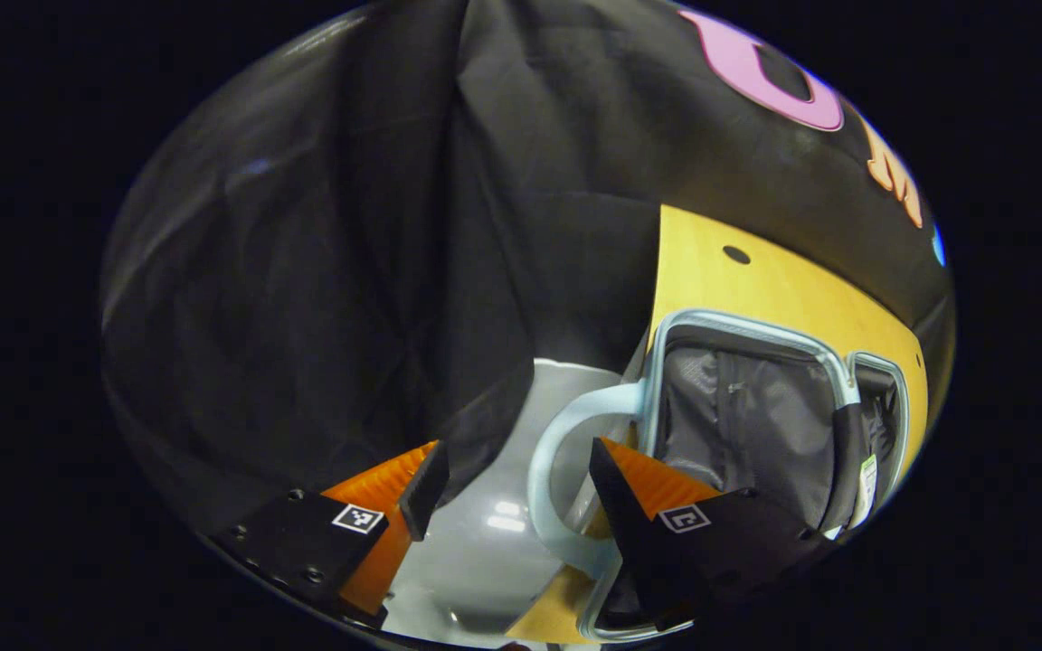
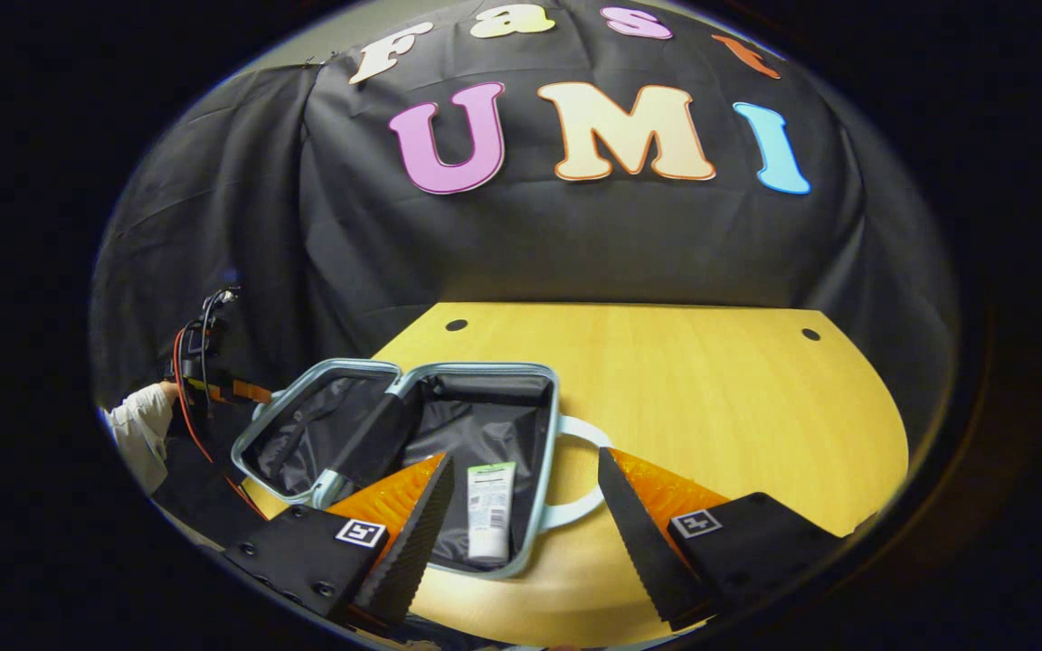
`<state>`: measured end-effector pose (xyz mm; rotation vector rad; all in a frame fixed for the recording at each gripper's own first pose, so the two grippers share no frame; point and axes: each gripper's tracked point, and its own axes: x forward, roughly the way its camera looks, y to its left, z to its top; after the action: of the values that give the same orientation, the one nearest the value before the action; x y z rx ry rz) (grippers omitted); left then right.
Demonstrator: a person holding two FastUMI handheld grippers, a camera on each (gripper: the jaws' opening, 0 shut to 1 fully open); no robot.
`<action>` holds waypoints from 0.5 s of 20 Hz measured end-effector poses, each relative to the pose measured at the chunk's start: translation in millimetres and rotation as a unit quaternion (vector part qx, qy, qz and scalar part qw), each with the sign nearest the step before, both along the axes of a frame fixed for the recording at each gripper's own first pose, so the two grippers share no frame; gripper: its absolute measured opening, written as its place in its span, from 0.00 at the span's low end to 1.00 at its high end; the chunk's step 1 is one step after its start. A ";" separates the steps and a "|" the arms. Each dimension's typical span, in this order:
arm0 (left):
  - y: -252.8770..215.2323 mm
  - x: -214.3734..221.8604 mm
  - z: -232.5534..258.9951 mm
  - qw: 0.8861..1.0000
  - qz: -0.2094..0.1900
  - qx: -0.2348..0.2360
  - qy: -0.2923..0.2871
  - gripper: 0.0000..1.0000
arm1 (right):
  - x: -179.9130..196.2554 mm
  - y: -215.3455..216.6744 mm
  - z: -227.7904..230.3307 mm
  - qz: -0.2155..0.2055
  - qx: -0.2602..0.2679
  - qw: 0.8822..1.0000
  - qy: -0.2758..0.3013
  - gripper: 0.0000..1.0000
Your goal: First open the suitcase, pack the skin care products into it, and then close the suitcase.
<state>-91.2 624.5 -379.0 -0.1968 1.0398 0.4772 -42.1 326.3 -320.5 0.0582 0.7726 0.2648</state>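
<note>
Lay opened flat on the yellow wooden bench, the pale-blue hard-shell suitcase, both halves lined in dark grey fabric. Rested in the half nearer the right gripper, a white skin-care tube with a green cap, lengthwise, close to the rim on the handle side. Stuck out from that rim onto the bench, a pale-blue loop handle. Spread wide, the right gripper's jaws, released, grasping nothing, above the suitcase's near edge. Seen at the left of the right gripper view, a hand in a white sleeve with the other tool and its red cables. Likewise parted and empty, the left gripper, jaws released near the handle at the suitcase's end. Hung behind, black cloth wall.
</note>
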 end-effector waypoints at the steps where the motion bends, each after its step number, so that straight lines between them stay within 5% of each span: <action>1: -0.4 -2.2 -10.1 1.000 0.004 -0.013 0.008 0.93 | -1.5 -8.1 1.1 -0.009 -0.003 1.000 0.001 0.98; 3: 0.8 -2.8 -19.3 0.999 0.012 -0.026 0.017 0.87 | -3.5 -23.7 2.3 -0.026 -0.010 1.000 -0.001 0.98; 8: -7.0 -3.1 -32.2 0.998 0.013 -0.055 0.030 0.53 | 2.7 -38.5 3.6 -0.042 -0.012 0.999 -0.003 0.98; 10: -14.3 5.5 -27.8 0.998 0.010 -0.054 0.025 0.22 | 10.2 -40.9 9.1 -0.041 -0.012 0.999 -0.015 0.98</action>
<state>-85.6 610.3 -406.8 -0.2928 1.1144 0.4451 -31.9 285.4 -311.4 0.0632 0.7423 0.1790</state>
